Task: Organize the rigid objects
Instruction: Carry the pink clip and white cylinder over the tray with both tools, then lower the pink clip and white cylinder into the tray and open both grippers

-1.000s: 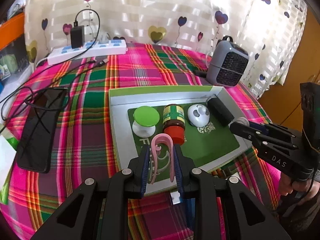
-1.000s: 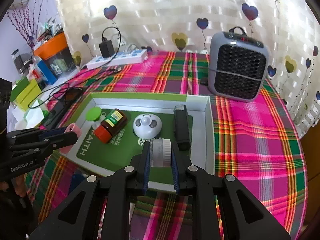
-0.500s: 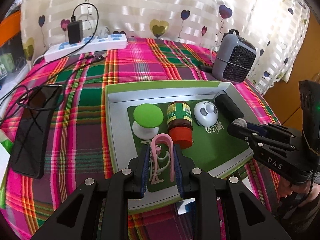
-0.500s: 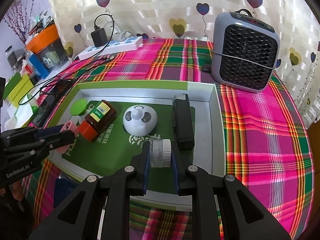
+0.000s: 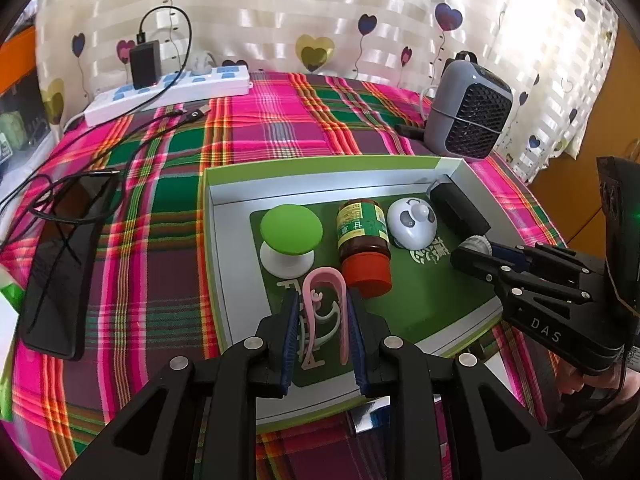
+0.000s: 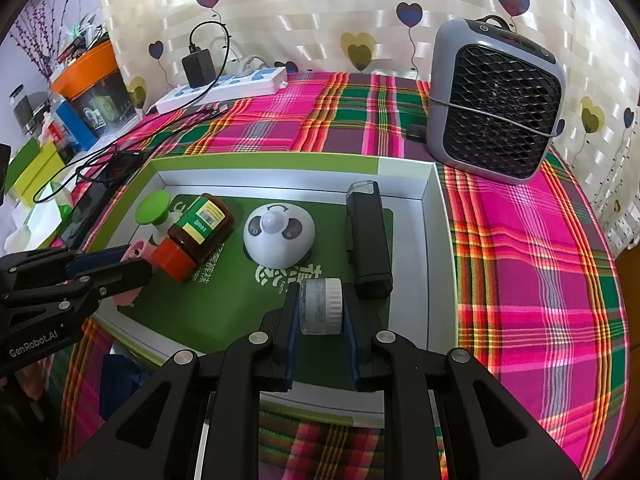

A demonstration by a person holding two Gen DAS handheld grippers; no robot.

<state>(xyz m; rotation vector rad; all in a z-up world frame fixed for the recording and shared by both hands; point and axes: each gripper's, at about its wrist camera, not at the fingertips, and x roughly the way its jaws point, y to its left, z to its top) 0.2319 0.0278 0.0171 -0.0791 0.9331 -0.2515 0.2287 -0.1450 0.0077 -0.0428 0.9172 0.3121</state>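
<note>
A white and green box (image 5: 216, 240) (image 6: 434, 248) with a green mat lies on the plaid cloth. In it stand a green-topped knob (image 5: 291, 232) (image 6: 153, 209), a brown bottle with a red cap (image 5: 362, 244) (image 6: 192, 236), a white panda dome (image 5: 412, 224) (image 6: 279, 236) and a black block (image 5: 460, 210) (image 6: 367, 236). My left gripper (image 5: 322, 316) (image 6: 132, 260) is shut on a pink clip (image 5: 324, 300) over the box's front left, beside the red cap. My right gripper (image 6: 320, 312) (image 5: 468, 254) is shut on a small white jar (image 6: 321, 306) over the front right, next to the black block.
A grey fan heater (image 6: 496, 104) (image 5: 468, 116) stands behind the box at the right. A white power strip (image 5: 168, 94) with a charger and cables lies at the back left. A black phone (image 5: 60, 272) with a cable lies left of the box. Boxes (image 6: 36, 164) crowd the far left.
Both grippers have moved forward and lower over the box, each still holding its object. The pink clip now sits beside the bottle's red cap, the jar next to the black block.
</note>
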